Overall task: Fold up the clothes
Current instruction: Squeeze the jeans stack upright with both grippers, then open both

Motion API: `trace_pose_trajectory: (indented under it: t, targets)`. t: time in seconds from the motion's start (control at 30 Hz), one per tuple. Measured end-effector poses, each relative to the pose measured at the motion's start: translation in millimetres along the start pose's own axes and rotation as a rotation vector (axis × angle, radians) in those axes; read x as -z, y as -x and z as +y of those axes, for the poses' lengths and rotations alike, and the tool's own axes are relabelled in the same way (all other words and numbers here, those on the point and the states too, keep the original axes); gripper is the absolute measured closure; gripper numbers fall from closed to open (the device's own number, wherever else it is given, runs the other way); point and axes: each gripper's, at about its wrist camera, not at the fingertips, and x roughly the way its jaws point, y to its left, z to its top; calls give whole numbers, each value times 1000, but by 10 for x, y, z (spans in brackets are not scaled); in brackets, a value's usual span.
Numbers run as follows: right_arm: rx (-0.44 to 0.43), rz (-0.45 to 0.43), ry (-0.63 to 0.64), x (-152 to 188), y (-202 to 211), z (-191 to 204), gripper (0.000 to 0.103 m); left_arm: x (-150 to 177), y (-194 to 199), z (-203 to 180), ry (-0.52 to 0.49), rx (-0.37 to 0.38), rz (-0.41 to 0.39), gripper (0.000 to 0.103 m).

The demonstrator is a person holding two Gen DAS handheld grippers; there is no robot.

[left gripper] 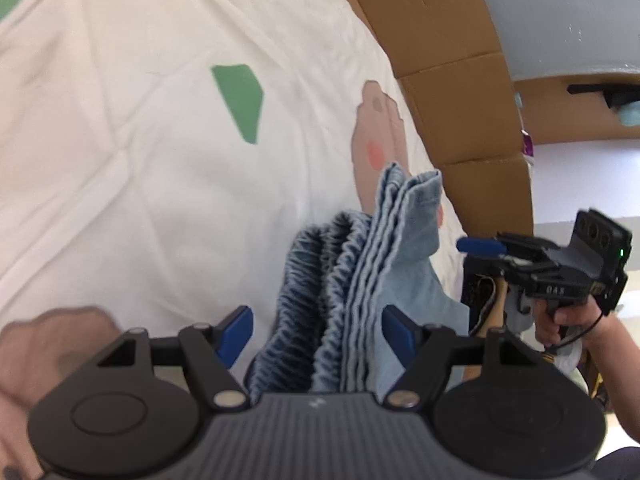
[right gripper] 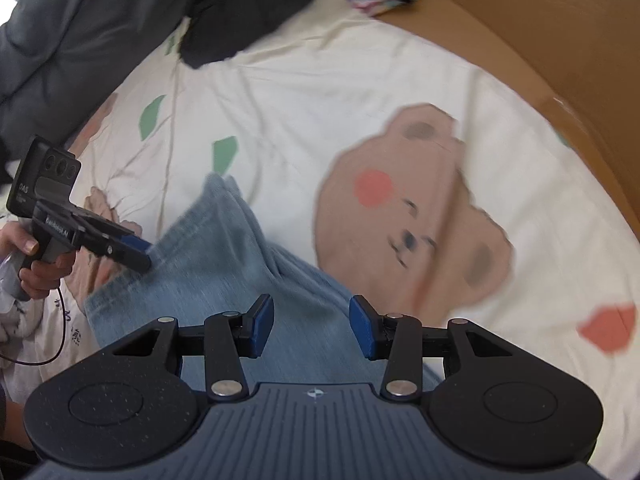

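Note:
A folded light-blue denim garment point(left gripper: 360, 264) with a gathered waistband lies on the cream bear-print sheet point(left gripper: 140, 184). Its stacked edges rise between the jaws of my left gripper point(left gripper: 318, 330), which stands open; the left pad is clear of the cloth and the right pad sits beside it. In the right wrist view the same denim point(right gripper: 208, 264) lies under my right gripper point(right gripper: 312, 328), which hovers open above it with nothing pinched. The left gripper point(right gripper: 146, 256) shows there at the denim's left edge. The right gripper point(left gripper: 476, 258) appears at the garment's right, held by a hand.
A brown cardboard box wall point(right gripper: 540, 40) curves along the right side of the bed. Dark clothes point(right gripper: 248, 12) and a grey duvet point(right gripper: 72, 28) lie at the far end. White printed cloth point(right gripper: 48, 332) sits at the left near a hand.

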Motion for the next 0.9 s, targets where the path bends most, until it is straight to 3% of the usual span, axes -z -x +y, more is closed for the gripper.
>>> trace_pose_trajectory:
  t: [0.33, 0.7, 0.9]
  targets:
    - [70, -69, -176, 797, 450, -176, 54, -105, -330, 18, -35, 57, 111, 30]
    - [164, -175, -451, 1957, 830, -413, 54, -300, -587, -18, -45, 150, 230, 22]
    - [230, -252, -601, 2500, 957, -564, 51, -324, -550, -70, -41, 181, 249, 36]
